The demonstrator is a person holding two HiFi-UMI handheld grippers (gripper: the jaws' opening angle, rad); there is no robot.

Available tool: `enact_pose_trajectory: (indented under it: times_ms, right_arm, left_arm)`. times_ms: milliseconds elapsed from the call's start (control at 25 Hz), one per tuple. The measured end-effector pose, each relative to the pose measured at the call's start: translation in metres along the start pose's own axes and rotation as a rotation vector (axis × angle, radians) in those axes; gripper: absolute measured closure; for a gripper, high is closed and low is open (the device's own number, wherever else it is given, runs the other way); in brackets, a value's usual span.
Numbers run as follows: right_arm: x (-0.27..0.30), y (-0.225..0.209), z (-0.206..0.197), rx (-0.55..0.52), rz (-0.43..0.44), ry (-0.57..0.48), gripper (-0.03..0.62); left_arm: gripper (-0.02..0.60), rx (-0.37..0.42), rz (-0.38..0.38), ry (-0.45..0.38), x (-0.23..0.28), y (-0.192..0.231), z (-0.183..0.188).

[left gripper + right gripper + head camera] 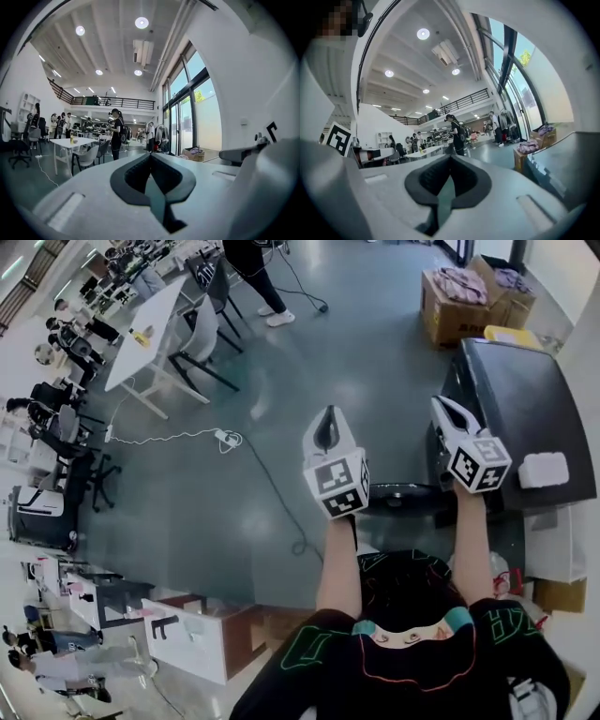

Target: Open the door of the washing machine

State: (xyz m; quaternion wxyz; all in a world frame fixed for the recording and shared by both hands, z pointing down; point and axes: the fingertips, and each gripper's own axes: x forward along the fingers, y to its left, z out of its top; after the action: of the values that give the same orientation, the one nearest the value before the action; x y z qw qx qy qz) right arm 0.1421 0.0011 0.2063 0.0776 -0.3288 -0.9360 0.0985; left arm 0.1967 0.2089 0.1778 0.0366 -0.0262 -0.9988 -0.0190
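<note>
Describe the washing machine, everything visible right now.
The washing machine stands on the floor at the head view's right: a boxy unit with a dark, glossy flat top. A small white block lies on that top. Cardboard boxes sit just beyond it. Its door is hidden, so open or shut cannot be told.

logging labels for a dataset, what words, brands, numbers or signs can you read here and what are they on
No words, brands or numbers can be read in any view.
The left claw, on its cube: black-and-white square markers only, no letters.
The right claw, on its cube: the same kind of markers.
The person's dark shirt: coloured outline print, too warped to read.
The cardboard boxes: no legible print.
</note>
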Motion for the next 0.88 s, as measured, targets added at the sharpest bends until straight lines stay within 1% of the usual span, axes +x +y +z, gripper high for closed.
enact_pose_trajectory:
  times_ms: [120,200,320,640,760,880]
  right_arm:
    - [-0.01,-0.022,0.015,-0.028,-0.093,-0.025,0.591]
    - [-0.015,-0.026,0.022,-0.058,-0.12,-0.04,0.591]
    - [-0.02,-0.023,0.032,-0.112,-0.126,-0.061,0.591]
    - [-0.017,-0.021,0.04,-0.161,-0.131,-0.087,0.591]
    - [-0.016,-0.018,0.046,-0.186,-0.126,-0.097,0.591]
    - [-0.02,-0.015,0.049,-0.213,-0.123,-0.103,0.591]
  left_arm:
    - [0.571,0.011,0.002,-0.029,0.001,-0.002,0.014]
    - [0.571,0.017,-0.012,-0.048,0.0,-0.006,0.02]
    - [0.571,0.027,-0.035,-0.063,0.001,-0.014,0.023]
    - [0.571,0.055,-0.064,-0.099,0.003,-0.015,0.033]
    - [0.571,0.081,-0.058,-0.098,0.004,-0.016,0.034]
    - [0.571,0.082,-0.052,-0.114,0.001,-0.017,0.037]
